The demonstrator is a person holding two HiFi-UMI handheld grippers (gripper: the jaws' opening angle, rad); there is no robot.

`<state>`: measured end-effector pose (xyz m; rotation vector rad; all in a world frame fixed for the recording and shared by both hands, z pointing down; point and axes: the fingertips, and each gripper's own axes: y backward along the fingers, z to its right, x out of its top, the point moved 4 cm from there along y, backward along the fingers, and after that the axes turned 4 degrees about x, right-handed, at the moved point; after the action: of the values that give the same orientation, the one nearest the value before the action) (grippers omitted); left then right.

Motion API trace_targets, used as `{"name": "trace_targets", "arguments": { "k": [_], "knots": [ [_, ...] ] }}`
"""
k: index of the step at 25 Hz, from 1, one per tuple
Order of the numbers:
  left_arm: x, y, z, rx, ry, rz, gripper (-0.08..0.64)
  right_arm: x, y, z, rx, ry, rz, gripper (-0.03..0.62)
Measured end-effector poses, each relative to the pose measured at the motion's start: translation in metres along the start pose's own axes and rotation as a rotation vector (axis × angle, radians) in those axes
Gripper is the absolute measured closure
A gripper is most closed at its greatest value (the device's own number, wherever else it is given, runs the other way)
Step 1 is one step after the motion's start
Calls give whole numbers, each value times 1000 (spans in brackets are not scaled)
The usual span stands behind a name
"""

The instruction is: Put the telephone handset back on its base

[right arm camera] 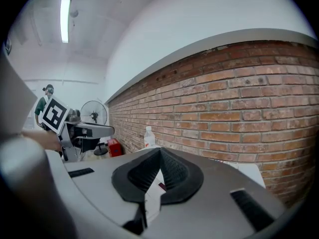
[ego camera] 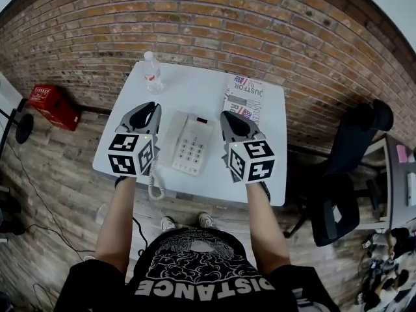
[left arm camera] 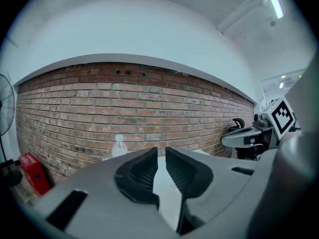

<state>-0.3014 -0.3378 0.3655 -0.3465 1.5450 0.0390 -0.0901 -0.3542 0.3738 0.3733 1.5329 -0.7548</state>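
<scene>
The cream telephone base [ego camera: 193,147] with its keypad sits in the middle of the white table [ego camera: 195,90]. The handset [ego camera: 170,134] lies along the base's left side, seemingly in its cradle, and its coiled cord [ego camera: 155,182] hangs over the table's front edge. My left gripper [ego camera: 151,108] hovers just left of the phone. Its jaws stand a narrow gap apart with nothing between them [left arm camera: 161,151]. My right gripper [ego camera: 228,116] hovers just right of the phone, shut and empty, its tips touching [right arm camera: 160,151].
A water bottle [ego camera: 151,70] stands at the table's far left corner. A printed paper [ego camera: 244,96] lies at the far right. On the floor are a red crate [ego camera: 53,104] to the left and a black office chair [ego camera: 351,168] to the right. A brick wall runs behind.
</scene>
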Motion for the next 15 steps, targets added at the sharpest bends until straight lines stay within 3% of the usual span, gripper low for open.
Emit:
{"name": "trace_targets", "arguments": {
  "k": [15],
  "knots": [
    [-5, 10, -12, 58, -6, 3, 551, 3, 3, -1, -3, 4, 16, 592]
  ]
}}
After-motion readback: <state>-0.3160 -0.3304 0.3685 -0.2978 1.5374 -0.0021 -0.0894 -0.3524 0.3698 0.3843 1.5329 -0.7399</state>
